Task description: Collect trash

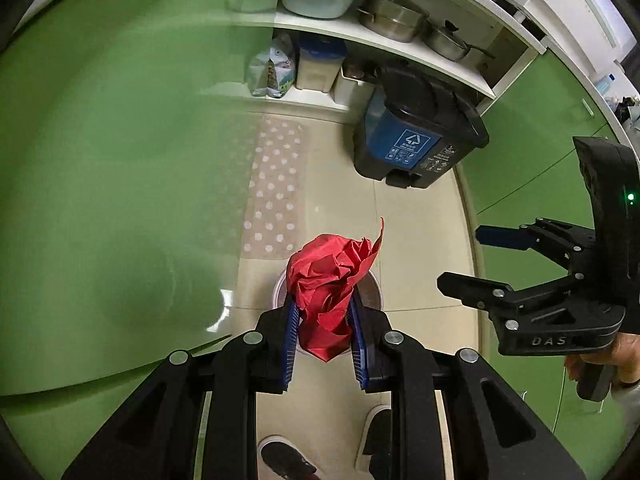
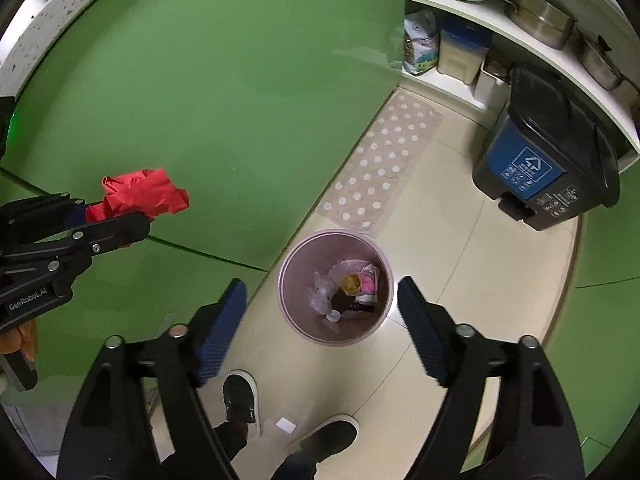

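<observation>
- The left gripper [image 1: 325, 326] has its jaws clamped on a crumpled red paper [image 1: 330, 284], which bulges up above the blue pads and pokes out below them.
- In the left wrist view the paper hides most of the pink wastebasket [image 1: 374, 285] on the floor beneath; only slivers of its rim show on either side.
- The right wrist view shows that basket [image 2: 290, 312] whole, with clear plastic, a yellow-orange item and pink-white wrappers inside; what each piece is cannot be made out.
- The right gripper [image 2: 322, 320] hangs above the basket with its jaws wide apart and nothing between them.
- A blue-and-black pedal bin [image 1: 416, 136] stands further off by the shelves, lid closed; its label is too small to read.
- A small white scrap [image 2: 286, 425] lies on the tiles between the person's dark shoes [image 2: 240, 398], which the gripper arms partly cover.
- The green cabinet fronts [image 2: 200, 100] are blurred and fill the left side of both views.
</observation>
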`<action>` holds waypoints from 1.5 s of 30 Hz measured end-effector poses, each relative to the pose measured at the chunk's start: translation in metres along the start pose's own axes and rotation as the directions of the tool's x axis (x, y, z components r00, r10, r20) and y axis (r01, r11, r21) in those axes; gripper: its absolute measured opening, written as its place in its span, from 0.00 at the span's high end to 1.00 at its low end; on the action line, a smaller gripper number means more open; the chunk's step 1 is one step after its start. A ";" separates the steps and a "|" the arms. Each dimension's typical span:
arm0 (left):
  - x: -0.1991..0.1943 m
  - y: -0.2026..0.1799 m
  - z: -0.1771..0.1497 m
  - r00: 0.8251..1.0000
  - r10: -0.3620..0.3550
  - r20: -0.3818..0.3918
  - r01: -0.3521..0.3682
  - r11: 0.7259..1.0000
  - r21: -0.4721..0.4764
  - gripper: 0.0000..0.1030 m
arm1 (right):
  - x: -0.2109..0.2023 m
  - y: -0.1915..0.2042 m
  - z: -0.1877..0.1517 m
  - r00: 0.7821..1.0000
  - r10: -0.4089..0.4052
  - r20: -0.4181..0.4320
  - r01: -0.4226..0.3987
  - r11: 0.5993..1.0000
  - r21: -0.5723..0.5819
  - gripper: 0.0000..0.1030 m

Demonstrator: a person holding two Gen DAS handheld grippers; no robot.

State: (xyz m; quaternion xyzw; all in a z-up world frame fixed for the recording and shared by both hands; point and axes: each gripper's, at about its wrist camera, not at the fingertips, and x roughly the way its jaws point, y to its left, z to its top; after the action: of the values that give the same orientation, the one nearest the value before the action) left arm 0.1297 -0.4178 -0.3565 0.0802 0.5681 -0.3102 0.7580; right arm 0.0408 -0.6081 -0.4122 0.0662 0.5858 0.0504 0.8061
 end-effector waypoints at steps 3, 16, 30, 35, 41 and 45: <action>0.001 -0.004 0.001 1.000 -0.002 -0.004 0.002 1.000 0.009 0.78 | -0.006 -0.006 -0.002 1.000 -0.014 0.004 0.014 1.000 0.021 0.10; 0.016 -0.027 0.004 0.999 -0.016 -0.049 0.019 0.998 0.054 0.78 | -0.041 -0.037 -0.018 0.997 -0.081 0.016 0.079 0.992 0.102 0.03; 0.026 -0.036 0.017 0.999 0.007 -0.044 -0.003 0.996 0.087 0.07 | -0.065 -0.054 -0.021 0.995 -0.087 0.056 0.078 0.986 0.150 0.03; 0.027 -0.033 0.014 0.998 0.023 -0.056 -0.019 0.997 0.078 0.06 | -0.063 -0.054 -0.021 0.995 -0.085 0.051 0.077 0.986 0.149 0.03; 0.014 -0.034 0.011 0.998 0.022 -0.055 -0.018 0.997 0.073 0.06 | -0.066 -0.049 -0.024 0.995 -0.086 0.051 0.077 0.986 0.146 0.03; -0.012 -0.045 0.010 0.999 0.014 -0.037 -0.011 0.997 0.079 0.06 | -0.086 -0.039 -0.028 0.994 -0.090 0.055 0.082 0.987 0.140 0.03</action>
State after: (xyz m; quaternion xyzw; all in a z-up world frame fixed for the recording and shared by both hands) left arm 0.1105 -0.4540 -0.3316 0.1195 0.5689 -0.3262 0.7454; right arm -0.0119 -0.6590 -0.3460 0.0979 0.5651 -0.0270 0.8187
